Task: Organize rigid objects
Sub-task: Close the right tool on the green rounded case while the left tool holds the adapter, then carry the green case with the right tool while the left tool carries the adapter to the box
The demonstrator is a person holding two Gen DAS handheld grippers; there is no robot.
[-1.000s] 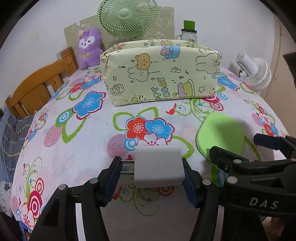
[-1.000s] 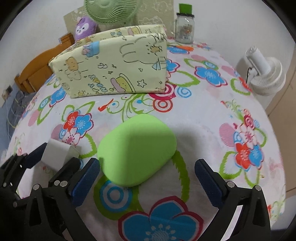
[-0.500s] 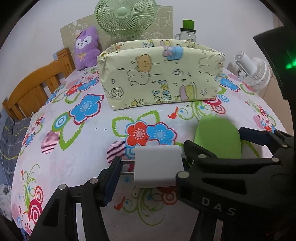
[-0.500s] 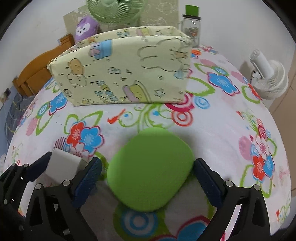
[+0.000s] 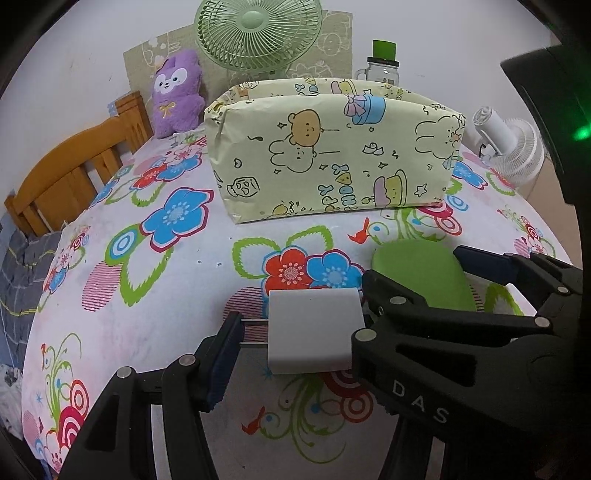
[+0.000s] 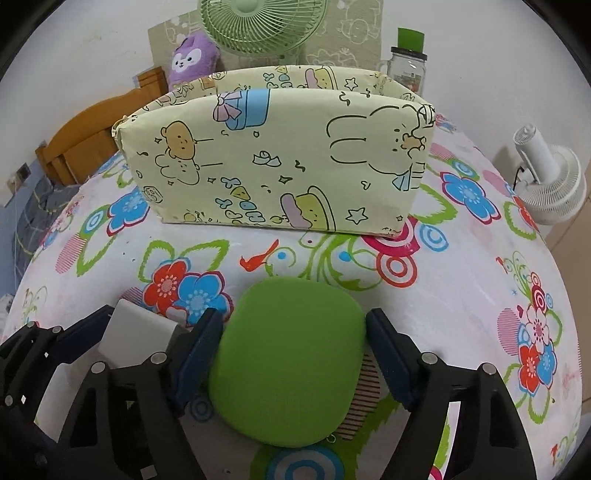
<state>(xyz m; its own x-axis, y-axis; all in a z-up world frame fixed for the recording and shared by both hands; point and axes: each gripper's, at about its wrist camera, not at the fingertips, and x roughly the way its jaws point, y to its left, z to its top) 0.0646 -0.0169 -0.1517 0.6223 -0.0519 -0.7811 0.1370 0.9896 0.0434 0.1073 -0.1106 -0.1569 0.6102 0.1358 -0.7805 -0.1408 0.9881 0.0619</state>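
My left gripper (image 5: 295, 343) is shut on a white plug adapter (image 5: 312, 330), held just above the flowered tablecloth; it also shows in the right wrist view (image 6: 136, 338). My right gripper (image 6: 295, 354) is shut on a rounded green case (image 6: 288, 360), with a comb edge showing under its right side. The green case also shows in the left wrist view (image 5: 421, 277), between the right gripper's fingers. A pale yellow cartoon-print box (image 6: 280, 162), open at the top, stands farther back on the table (image 6: 461, 295).
Behind the box stand a green fan (image 5: 258, 33), a purple plush toy (image 5: 177, 92) and a glass jar with a green lid (image 6: 408, 62). A white fan (image 6: 546, 184) is off the right edge. A wooden chair (image 5: 74, 173) is at the left.
My right gripper has closed from wide open onto the green case and moved close beside the left gripper. The left gripper has kept its hold on the white adapter.
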